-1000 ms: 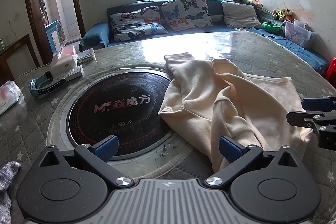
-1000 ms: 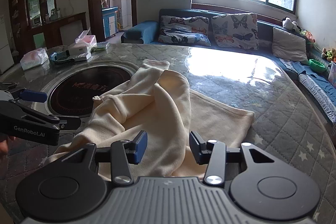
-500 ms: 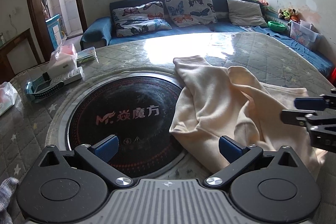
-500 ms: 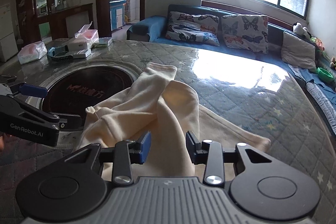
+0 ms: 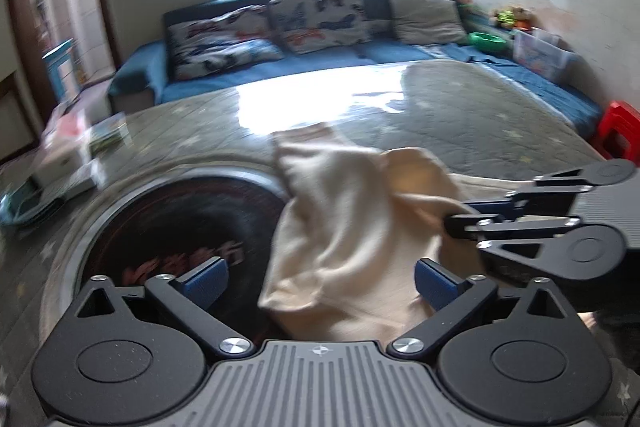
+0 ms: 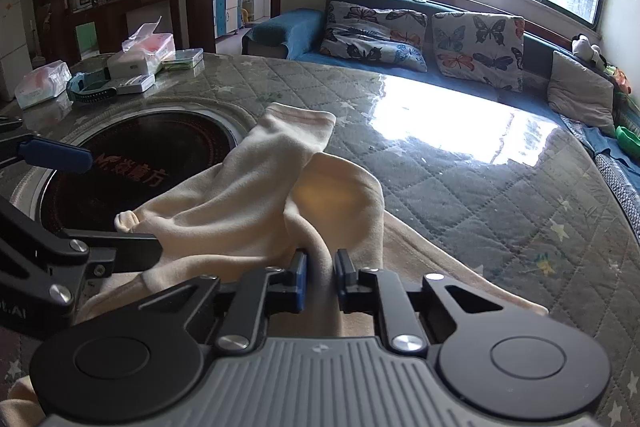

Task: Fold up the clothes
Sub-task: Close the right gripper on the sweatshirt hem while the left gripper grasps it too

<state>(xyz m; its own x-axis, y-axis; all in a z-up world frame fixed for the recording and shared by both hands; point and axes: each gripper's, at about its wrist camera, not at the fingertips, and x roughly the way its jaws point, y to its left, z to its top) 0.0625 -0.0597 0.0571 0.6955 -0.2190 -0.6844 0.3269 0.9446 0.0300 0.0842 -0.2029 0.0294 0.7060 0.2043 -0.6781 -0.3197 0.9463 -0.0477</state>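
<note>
While right tongs (image 6: 319, 277) pinch a soft cream garment (image 6: 248, 199) fold, left tongs (image 5: 321, 279) spread wide, quilted table (image 6: 460, 187).

Both grippers are showing black linkage arms. The left gripper (image 5: 320, 279) and right gripper (image 6: 320, 277) are wearing blue pads (image 5: 208, 277), silver screws and ribbed grey bodies.

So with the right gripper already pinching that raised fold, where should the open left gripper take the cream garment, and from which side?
Probably the near-left corner of the cream garment, where the edge lies over the black round plate. The left gripper is open and faces that edge, so it could come in low from the plate side. The right gripper holds the middle ridge, leaving this corner free.
</note>
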